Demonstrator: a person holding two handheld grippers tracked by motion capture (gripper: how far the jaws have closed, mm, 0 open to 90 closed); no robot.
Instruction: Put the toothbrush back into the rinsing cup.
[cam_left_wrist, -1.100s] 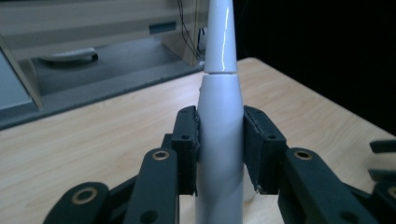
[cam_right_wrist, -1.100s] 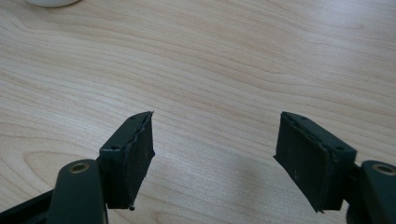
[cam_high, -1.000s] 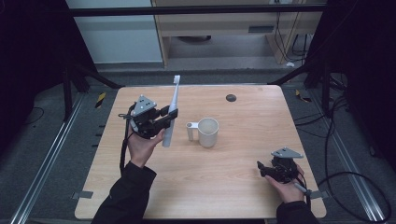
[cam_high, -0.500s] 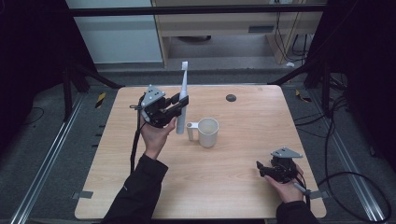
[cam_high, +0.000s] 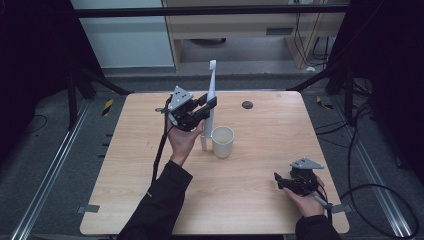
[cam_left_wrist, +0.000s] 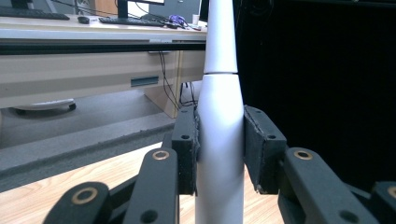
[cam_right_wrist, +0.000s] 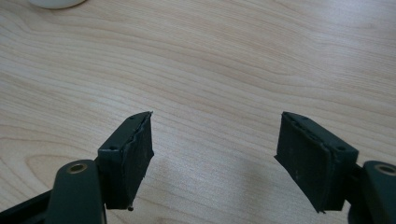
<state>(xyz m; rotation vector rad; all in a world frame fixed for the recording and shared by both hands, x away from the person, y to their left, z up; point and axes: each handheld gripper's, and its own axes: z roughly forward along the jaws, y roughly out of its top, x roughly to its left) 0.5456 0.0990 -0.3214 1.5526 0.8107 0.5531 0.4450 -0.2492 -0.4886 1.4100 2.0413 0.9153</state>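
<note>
An electric toothbrush (cam_left_wrist: 219, 154) is clamped upright by the left gripper (cam_left_wrist: 219, 149), just beside a white cup (cam_high: 222, 141). The right gripper (cam_right_wrist: 215, 156) is held wide apart, empty, over the worktop (cam_right_wrist: 233, 56).

sleeves: dark, long, reaching the wrists on both arms
left gripper (cam_high: 207, 103): black body, grey three-cornered plate on top, black cable trailing down along the forearm
left gripper pads (cam_left_wrist: 186, 149): black, blocky, rough-edged, a small screw hole in each
linkage: black bars with brass-ringed pivots
right gripper (cam_high: 278, 180): black, same grey plate; pads (cam_right_wrist: 127, 156) frayed at the edges
</note>
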